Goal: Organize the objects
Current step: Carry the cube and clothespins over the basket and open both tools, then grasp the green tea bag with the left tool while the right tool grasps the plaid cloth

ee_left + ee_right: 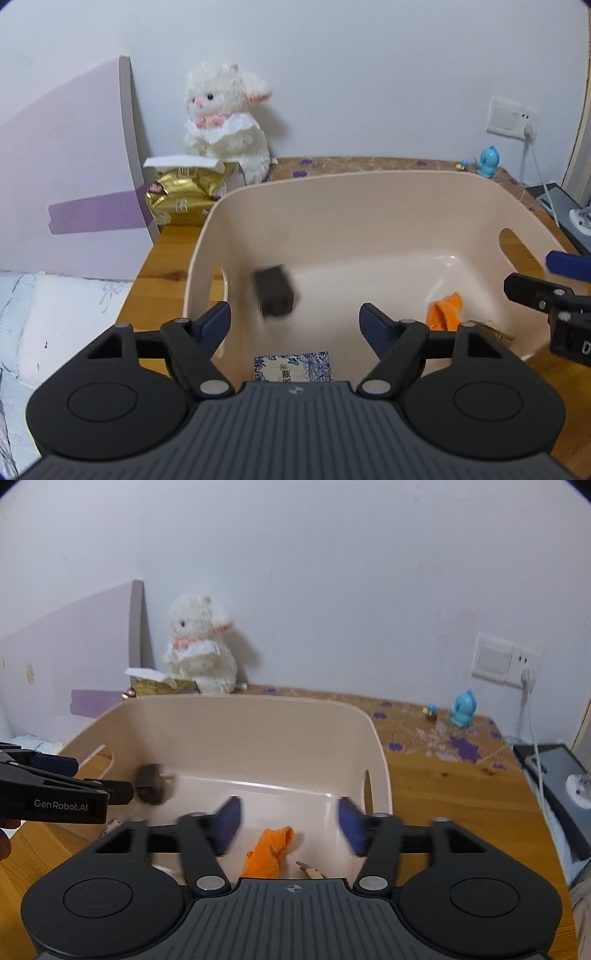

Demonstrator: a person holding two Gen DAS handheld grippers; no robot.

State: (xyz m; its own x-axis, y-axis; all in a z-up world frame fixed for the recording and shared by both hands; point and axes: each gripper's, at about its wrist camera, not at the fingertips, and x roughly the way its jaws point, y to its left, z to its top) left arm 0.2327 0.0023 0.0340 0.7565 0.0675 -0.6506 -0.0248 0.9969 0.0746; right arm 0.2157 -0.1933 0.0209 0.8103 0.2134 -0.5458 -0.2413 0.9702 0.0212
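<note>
Left claw point(295, 321) wide open, empty; dark block point(275, 293) blurry at 12 o'clock inside bin point(332, 184). Right claw point(290, 821) wide open, empty. Keep claws above bin; let block land beside orange cloth point(271, 853).

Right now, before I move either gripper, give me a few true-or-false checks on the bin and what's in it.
1. The left gripper is open, its fingers apart with nothing between them. True.
2. The dark block is clamped in the right gripper. False: the right gripper is open and holds nothing; the block shows blurred inside the beige bin, free of both grippers.
3. An orange cloth lies on the bin floor. True.
4. The plush lamb sits inside the bin. False: it stands behind the bin, against the wall.
5. The blue figurine is on the tabletop outside the bin. True.
</note>
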